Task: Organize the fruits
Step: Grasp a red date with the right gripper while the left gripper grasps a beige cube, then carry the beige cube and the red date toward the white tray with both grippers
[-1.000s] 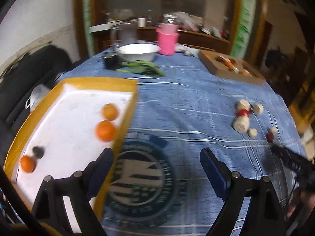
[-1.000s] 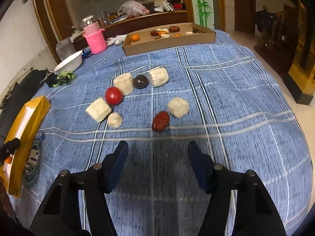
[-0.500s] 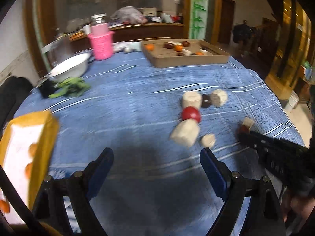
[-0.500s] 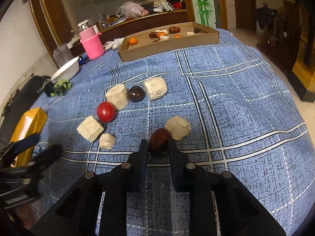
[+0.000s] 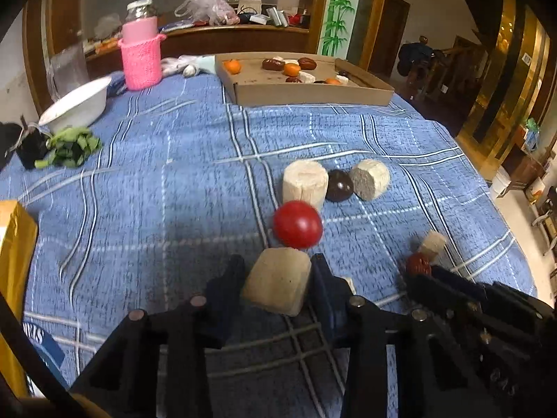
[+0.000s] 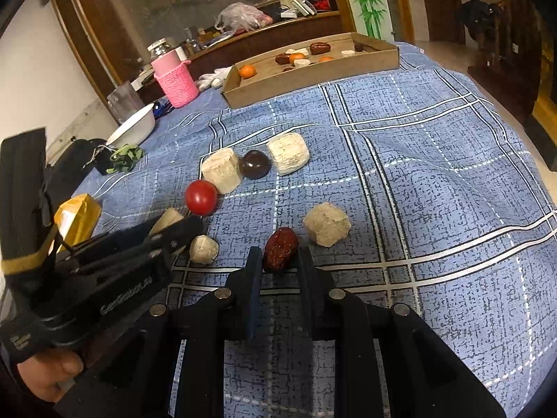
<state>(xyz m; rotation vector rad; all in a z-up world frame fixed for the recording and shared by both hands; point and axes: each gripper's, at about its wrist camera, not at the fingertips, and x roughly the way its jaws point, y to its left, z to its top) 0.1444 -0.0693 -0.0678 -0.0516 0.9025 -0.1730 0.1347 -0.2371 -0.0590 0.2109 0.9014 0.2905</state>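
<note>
Where hidden leftward, date (image 6: 280, 248) between jaws.

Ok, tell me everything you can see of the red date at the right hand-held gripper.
The red date is a small, oblong fruit with wrinkled, glossy dark red skin. It lies tilted on the blue checked tablecloth, between the fingertips of the right hand-held gripper, whose jaws are nearly closed on its near end. A pale chunk sits just beyond it to the right, seemingly apart. In the left view it peeks out past the gripper tip.

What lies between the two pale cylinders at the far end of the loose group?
A dark brown round fruit sits between the pale cylinders, touching both; both wrist views show it.
</note>
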